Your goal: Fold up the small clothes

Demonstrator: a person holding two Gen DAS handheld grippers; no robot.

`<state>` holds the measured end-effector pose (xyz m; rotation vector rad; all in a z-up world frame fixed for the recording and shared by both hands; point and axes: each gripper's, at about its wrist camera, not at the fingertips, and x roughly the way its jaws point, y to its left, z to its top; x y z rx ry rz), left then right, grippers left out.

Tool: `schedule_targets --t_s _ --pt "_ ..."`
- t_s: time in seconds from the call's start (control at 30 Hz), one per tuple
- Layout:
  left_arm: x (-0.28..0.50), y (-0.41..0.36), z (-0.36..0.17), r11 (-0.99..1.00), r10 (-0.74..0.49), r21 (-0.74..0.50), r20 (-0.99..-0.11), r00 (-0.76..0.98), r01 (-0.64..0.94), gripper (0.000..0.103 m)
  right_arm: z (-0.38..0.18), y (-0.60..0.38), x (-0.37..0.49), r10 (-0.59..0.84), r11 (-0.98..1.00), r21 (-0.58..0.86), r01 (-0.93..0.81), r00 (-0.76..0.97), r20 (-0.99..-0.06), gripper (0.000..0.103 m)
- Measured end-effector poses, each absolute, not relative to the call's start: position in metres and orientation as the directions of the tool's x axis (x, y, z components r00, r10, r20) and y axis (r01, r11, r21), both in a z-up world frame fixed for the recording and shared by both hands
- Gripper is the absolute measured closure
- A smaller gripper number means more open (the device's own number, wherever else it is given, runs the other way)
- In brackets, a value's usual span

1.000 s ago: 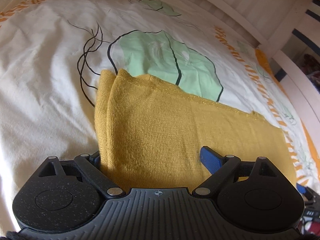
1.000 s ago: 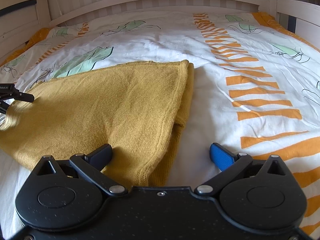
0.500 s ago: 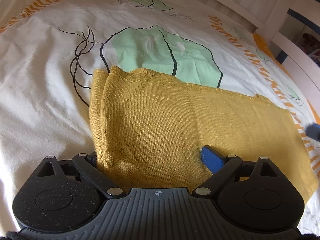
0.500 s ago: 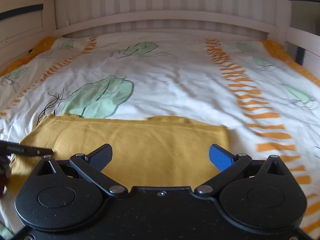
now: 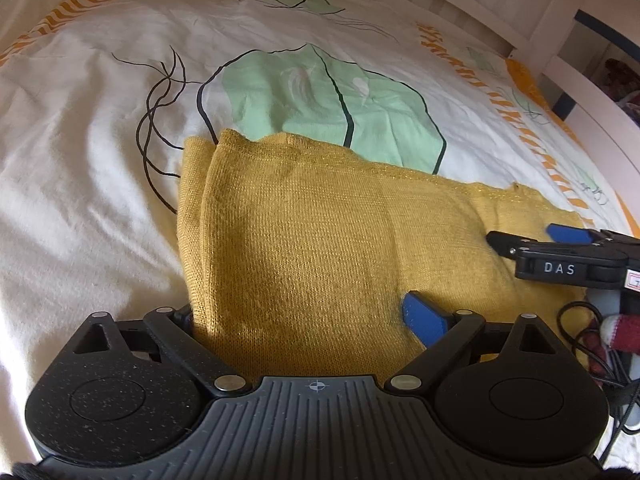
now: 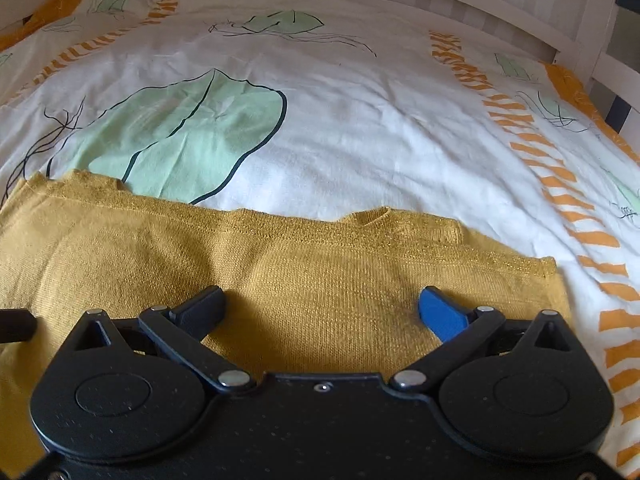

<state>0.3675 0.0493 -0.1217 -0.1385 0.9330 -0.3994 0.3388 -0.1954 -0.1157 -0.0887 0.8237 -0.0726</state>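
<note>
Right claw (image 5: 520, 240) newly over garment (image 5: 320, 240)

The left gripper (image 5: 308, 314) is low and level, its fingers spread wide apart. The right gripper (image 6: 320, 306) is also low, with its fingers wide apart. In the left wrist view the right gripper (image 5: 560, 256) is close beside the left one.

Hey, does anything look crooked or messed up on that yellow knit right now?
Slightly. At the far edge of the yellow knit, a small flap sticks up past the otherwise straight fold line. Nothing torn or spilled.
</note>
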Motion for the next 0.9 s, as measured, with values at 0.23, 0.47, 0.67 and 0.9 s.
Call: schedule_targets --t_s 0.23,0.47,0.67,0.9 --pt "0.368 0.047 -0.121 0.923 -0.381 -0.275 -0.76 0.527 0.27 0.008 -0.099 -0.197 0.334 -0.089 0.996 -0.085 0.04 0.682 -0.726 0.001" --pt "0.369 0.048 -0.122 0.921 -0.384 -0.278 -0.757 0.528 0.272 0.008 -0.101 -0.181 0.289 -0.088 0.993 -0.118 0.007 0.708 -0.701 0.001" --pt "0.37 0.048 -0.121 0.921 -0.385 -0.277 -0.76 0.524 0.274 0.008 -0.105 -0.181 0.248 -0.062 0.997 -0.08 0.01 0.734 -0.676 0.001" --pt "0.369 0.051 -0.116 0.917 -0.395 -0.291 -0.762 0.512 0.274 0.008 -0.106 -0.183 0.205 0.033 0.993 -0.058 -0.102 0.716 -0.697 0.001"
